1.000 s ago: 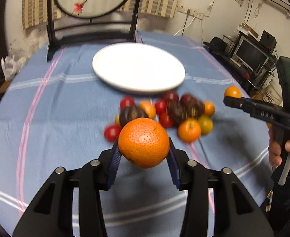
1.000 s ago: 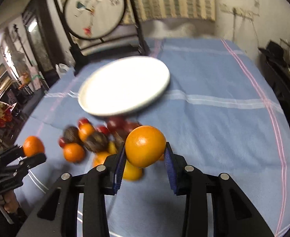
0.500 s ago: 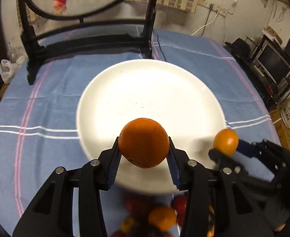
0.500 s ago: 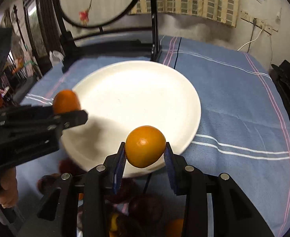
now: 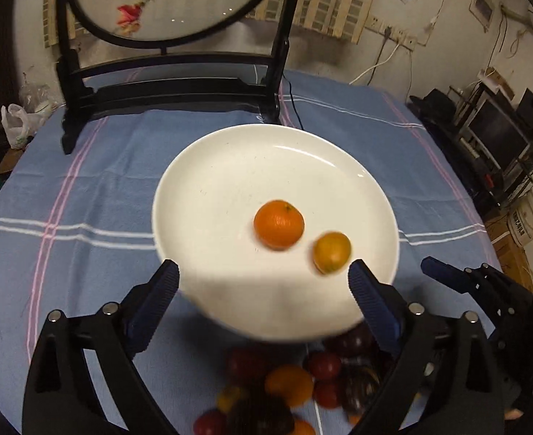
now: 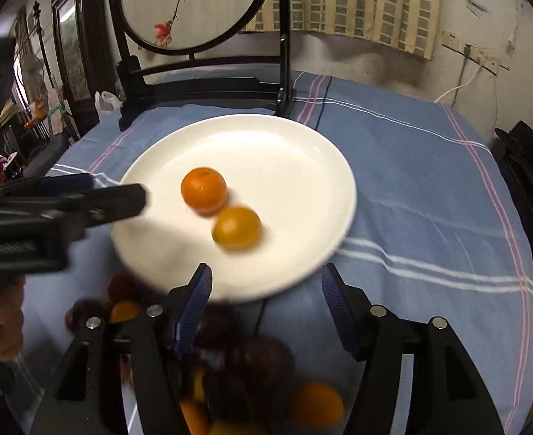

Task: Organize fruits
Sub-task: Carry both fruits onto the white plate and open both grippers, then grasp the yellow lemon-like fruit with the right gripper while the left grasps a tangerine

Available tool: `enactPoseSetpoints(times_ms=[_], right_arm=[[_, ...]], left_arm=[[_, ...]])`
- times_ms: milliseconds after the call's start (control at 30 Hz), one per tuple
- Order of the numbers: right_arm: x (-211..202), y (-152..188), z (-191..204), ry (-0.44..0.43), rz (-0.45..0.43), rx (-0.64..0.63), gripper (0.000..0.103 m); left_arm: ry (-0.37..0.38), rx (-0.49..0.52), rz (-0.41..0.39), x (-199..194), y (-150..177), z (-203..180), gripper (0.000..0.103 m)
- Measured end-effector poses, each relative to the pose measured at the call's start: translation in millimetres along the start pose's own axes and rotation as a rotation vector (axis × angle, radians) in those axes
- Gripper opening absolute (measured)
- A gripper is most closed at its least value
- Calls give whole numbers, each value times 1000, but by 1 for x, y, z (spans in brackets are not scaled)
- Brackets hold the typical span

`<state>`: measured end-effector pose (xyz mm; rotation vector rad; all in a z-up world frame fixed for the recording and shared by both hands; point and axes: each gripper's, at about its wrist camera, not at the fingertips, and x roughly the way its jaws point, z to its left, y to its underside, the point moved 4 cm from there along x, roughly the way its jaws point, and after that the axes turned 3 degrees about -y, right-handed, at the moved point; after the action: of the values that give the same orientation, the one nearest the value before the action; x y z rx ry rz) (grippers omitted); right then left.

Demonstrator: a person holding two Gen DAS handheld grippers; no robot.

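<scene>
A white plate [image 5: 230, 166] [image 6: 302, 166] lies on the blue cloth. On it sit a deep orange tangerine [image 5: 279, 223] [image 6: 203, 190] and a lighter orange one [image 5: 331, 252] [image 6: 236, 228], close together. My left gripper [image 5: 262, 284] is open and empty over the plate's near rim. My right gripper [image 6: 266, 291] is open and empty over the plate's near edge; it also shows in the left wrist view [image 5: 447, 279]. A heap of red, dark and orange fruits [image 5: 284, 388] [image 6: 259, 373] lies below both grippers.
A black stand with a round embroidered screen [image 5: 164, 83] [image 6: 201, 83] stands behind the plate. A black cable [image 5: 295, 108] runs across the cloth. The left gripper's body [image 6: 59, 206] and the hand holding it are at the left of the right wrist view.
Both grippers have opened and let go of their tangerines, which now lie on the plate. Both grippers have drawn back a little toward the fruit heap.
</scene>
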<state>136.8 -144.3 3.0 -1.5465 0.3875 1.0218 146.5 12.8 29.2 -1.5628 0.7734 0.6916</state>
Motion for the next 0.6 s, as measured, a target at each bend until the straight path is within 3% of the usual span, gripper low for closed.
enactPoseSetpoints(times_ms=[133, 300, 600], right_arm=[[-34, 33, -6, -6, -34, 31, 72], [-61, 87, -8, -7, -17, 44, 72], [-64, 157, -3, -7, 70, 121, 72]], left_arm=[[3, -12, -24, -31, 38, 8, 95], [-21, -15, -16, -54, 96, 18, 95], [-24, 2, 39, -64, 174, 15, 95]])
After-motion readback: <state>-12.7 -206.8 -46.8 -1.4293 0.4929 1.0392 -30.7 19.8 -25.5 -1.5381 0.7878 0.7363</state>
